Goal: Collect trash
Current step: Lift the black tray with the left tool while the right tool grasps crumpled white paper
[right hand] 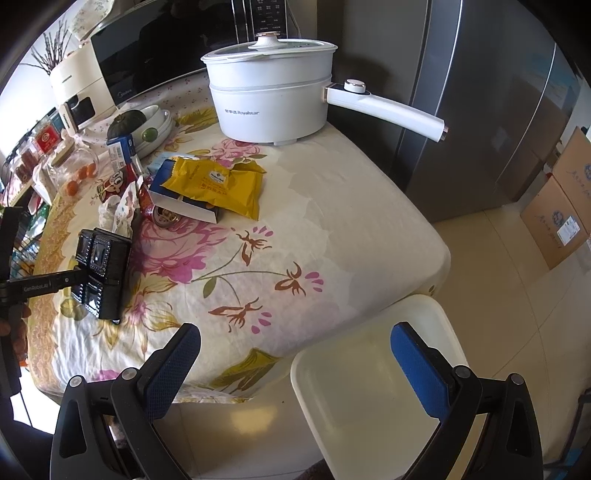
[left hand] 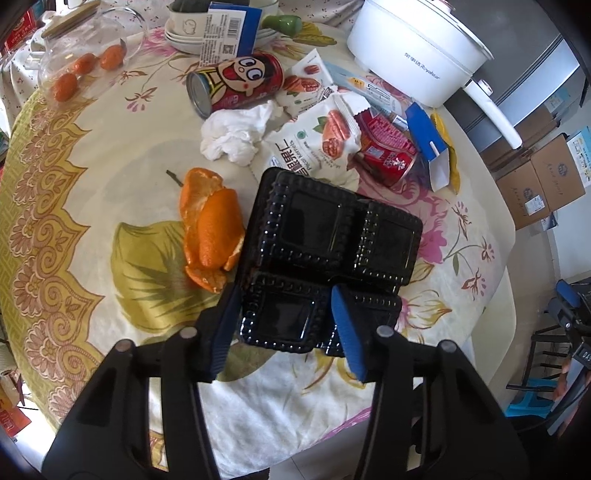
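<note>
A black plastic tray (left hand: 332, 229) with several square compartments lies on the flowered tablecloth (left hand: 92, 221). My left gripper (left hand: 284, 295) points down at its near end, the blue pads (left hand: 345, 332) against both sides of the near-left compartment, shut on it. The right wrist view shows the same tray (right hand: 107, 266) at the far left with a black finger against it. Beyond the tray lie orange peel (left hand: 208, 236), a crumpled tissue (left hand: 236, 133), a red cartoon can (left hand: 236, 85) on its side and white snack packets (left hand: 317, 140). My right gripper (right hand: 295, 332) hangs open and empty over the table's near edge.
A cream square stool or bin (right hand: 369, 387) stands beside the table under my right gripper. A white electric pot (right hand: 269, 92) with a long handle sits at the far edge. A yellow packet (right hand: 221, 184), a blue-white box (left hand: 432, 147), a glass jar (left hand: 85, 62) and stacked bowls (left hand: 184, 33) crowd the back.
</note>
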A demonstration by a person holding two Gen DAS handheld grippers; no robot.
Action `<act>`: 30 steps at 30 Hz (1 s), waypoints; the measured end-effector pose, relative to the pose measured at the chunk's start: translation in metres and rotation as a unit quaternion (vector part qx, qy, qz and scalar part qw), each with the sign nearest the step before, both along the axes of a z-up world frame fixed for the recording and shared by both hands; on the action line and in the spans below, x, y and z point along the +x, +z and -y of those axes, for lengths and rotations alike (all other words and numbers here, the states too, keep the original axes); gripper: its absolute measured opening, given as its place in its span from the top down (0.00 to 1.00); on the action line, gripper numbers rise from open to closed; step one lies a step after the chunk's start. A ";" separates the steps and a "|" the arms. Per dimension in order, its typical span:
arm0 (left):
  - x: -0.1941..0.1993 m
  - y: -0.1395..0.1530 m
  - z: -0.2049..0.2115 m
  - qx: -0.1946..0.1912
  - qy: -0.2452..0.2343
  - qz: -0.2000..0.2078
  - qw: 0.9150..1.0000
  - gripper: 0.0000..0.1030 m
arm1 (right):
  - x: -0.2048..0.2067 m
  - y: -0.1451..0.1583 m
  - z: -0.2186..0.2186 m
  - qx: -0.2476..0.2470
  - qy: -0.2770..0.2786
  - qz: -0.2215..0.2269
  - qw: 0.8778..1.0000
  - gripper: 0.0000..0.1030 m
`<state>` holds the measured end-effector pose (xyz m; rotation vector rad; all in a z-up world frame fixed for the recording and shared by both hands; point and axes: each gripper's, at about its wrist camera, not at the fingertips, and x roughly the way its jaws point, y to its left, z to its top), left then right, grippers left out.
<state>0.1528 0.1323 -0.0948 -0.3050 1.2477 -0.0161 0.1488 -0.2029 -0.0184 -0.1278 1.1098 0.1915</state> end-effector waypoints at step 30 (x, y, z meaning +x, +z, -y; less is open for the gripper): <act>-0.053 0.051 -0.041 -0.039 0.037 0.086 0.995 0.51 | 0.007 -0.004 -0.048 0.011 0.006 -0.011 1.000 0.00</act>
